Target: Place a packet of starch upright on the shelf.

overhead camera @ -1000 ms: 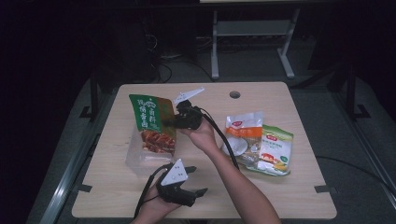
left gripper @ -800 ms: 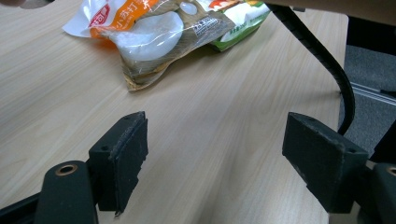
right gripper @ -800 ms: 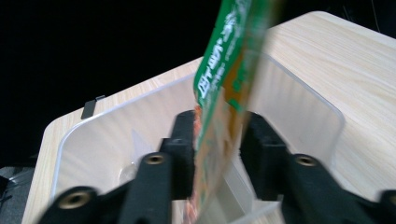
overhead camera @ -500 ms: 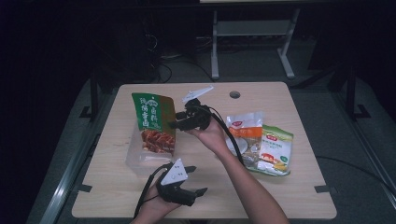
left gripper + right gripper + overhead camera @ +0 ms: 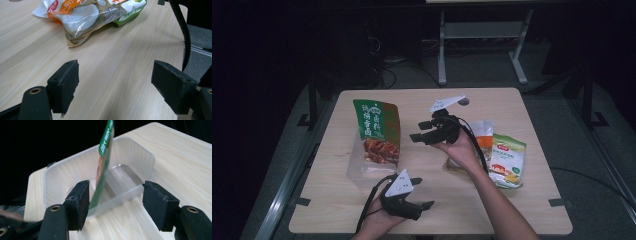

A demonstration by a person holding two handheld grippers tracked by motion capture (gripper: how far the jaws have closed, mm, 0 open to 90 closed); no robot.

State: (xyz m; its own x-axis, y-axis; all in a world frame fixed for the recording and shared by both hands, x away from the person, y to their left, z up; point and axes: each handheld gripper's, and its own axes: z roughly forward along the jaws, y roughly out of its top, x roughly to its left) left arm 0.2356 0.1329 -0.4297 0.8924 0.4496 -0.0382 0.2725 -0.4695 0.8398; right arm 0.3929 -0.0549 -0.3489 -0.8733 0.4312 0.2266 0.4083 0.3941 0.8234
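A green snack bag (image 5: 376, 131) stands upright in a clear plastic container (image 5: 362, 172) at the table's left middle. My right gripper (image 5: 419, 131) hovers just right of the bag and points at it. Its jaws have just been opening and stand open, with nothing pressed between them. In the right gripper view the bag (image 5: 103, 162) shows edge-on inside the container (image 5: 130, 180), beyond my right gripper (image 5: 116, 205). My left gripper (image 5: 422, 192) rests open near the front edge, and in its own view the left gripper (image 5: 115, 82) has bare wood between its jaws.
An orange and white packet (image 5: 482, 134) and a green and yellow packet (image 5: 508, 161) lie at the right, behind the right hand. The left gripper view shows these packets (image 5: 80, 17) ahead, with the right gripper's cable (image 5: 183, 32) at the right. A wooden table (image 5: 512, 105) carries everything.
The right gripper has let go of the green bag, opened, and drawn back to the right. The bag stays standing in the container. The left gripper has not moved.
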